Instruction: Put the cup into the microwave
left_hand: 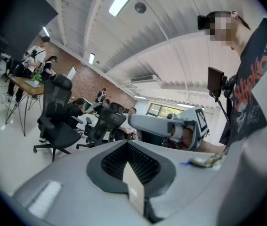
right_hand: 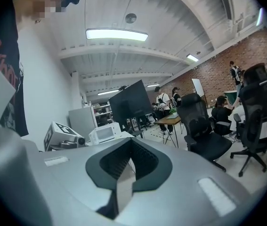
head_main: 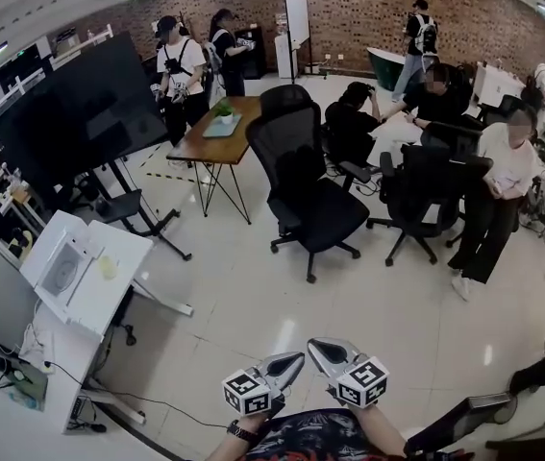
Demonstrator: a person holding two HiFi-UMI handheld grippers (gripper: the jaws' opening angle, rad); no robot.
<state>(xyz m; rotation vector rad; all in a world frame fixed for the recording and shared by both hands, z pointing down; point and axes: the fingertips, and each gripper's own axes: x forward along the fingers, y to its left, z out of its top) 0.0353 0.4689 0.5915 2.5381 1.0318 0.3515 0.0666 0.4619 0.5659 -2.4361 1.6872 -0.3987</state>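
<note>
Big open floor [head_main: 253, 305] between me and everything I need. The black screen [head_main: 80, 113] on its stand is off to the left, and office chairs [head_main: 306, 176] sit in the middle with people around them. The white bench [head_main: 130, 246] is at the left, well apart from me, with the microwave [head_main: 62, 272] on top.

Both my grippers are down near my body. The left gripper [head_main: 296, 358] and right gripper [head_main: 315, 347] each have their jaws pressed together with nothing in them.

The cup [head_main: 107, 267] is, I think, that small pale thing on the bench just beside the microwave. It's too tiny from here to be sure.

What could go sideways, as I see it:
- The microwave door looks shut in the right gripper view. If I grab the cup first, I've got one gripper left to deal with the door.
- If I come in with the jaws closed like this, I'd just shove the cup. It looks light enough to tip or slide off the bench edge.
- The screen stand's legs run along the floor close to the bench, so they're easy to clip on the way over.
</note>
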